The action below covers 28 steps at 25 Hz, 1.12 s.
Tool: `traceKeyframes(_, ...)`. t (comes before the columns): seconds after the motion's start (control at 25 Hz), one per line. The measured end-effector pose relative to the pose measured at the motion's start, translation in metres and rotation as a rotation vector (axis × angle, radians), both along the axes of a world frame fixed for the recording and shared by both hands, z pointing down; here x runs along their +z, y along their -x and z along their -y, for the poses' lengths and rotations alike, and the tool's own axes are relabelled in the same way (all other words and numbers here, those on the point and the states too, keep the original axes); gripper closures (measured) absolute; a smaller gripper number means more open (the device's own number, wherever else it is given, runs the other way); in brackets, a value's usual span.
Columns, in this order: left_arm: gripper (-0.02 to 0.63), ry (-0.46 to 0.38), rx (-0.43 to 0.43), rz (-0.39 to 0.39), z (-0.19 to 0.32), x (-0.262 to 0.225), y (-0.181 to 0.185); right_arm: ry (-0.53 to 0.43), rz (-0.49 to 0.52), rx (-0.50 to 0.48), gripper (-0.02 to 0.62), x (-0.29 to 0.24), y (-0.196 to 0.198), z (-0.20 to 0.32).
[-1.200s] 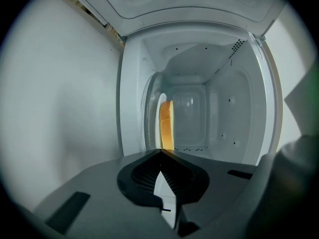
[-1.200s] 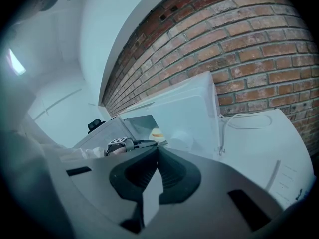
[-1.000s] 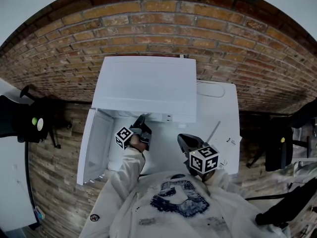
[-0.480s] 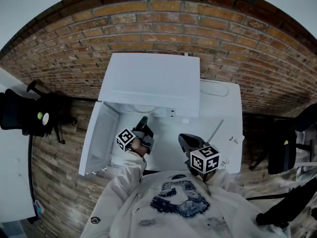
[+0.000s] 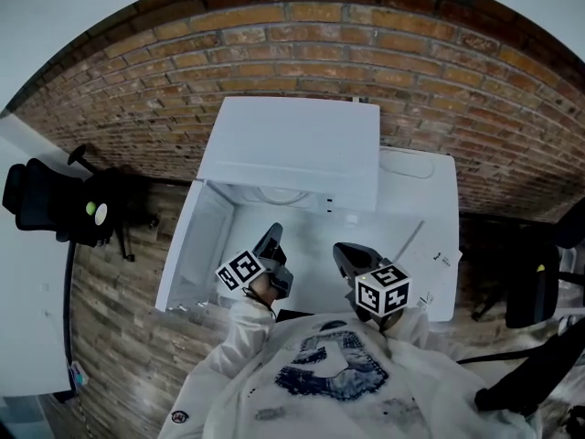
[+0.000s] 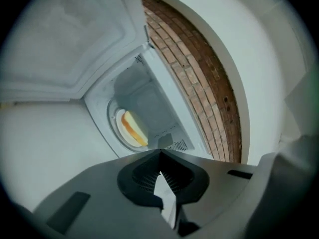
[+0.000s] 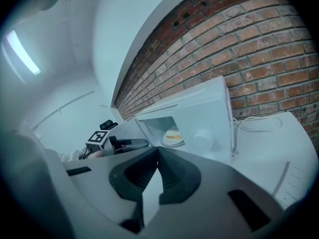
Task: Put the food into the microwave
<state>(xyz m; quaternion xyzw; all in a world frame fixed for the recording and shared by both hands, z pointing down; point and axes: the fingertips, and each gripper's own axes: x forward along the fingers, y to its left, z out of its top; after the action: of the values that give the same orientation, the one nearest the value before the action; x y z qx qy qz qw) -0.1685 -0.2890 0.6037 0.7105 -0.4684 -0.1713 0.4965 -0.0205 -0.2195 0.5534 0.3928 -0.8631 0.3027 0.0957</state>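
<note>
Left gripper (image 5: 272, 234) has withdrawn from the microwave (image 5: 292, 149), food (image 6: 130, 127) inside.

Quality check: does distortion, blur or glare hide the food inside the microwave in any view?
Left gripper view: dark vignetted rim, but the food shows clearly in the microwave. Right gripper view: hazy, a ceiling light smears, and the food is small yet visible. Head view: heavy fisheye bows the brick wall into an arc, and the food does not show.
</note>
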Motion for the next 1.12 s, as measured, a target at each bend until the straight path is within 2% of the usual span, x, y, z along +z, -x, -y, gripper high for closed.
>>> traceKeyframes(0.2,0.600,-0.088,-0.009,0.162,-0.021,-0.032,0.008,-0.038,-0.015,-0.032,0.581,-0.007,0.009,-0.001)
traceKeyframes(0.44,0.600,-0.188,-0.010,0.408,-0.048,-0.070,0.013,-0.064,-0.017,-0.051,0.581,-0.015,0.015,-0.002)
traceKeyframes(0.56,0.600,-0.227,-0.003,0.506,-0.060,-0.084,0.011,-0.074,-0.027,-0.060,0.581,-0.016,0.016,-0.004)
traceKeyframes(0.72,0.600,-0.252,-0.020,0.601,-0.074,-0.091,0.011,-0.076,-0.026,-0.072,0.581,-0.016,0.019,-0.007)
traceKeyframes(1.12,0.600,-0.298,-0.047,0.759,-0.085,-0.104,0.010,-0.099,-0.032,-0.081,0.581,-0.020,0.022,-0.007)
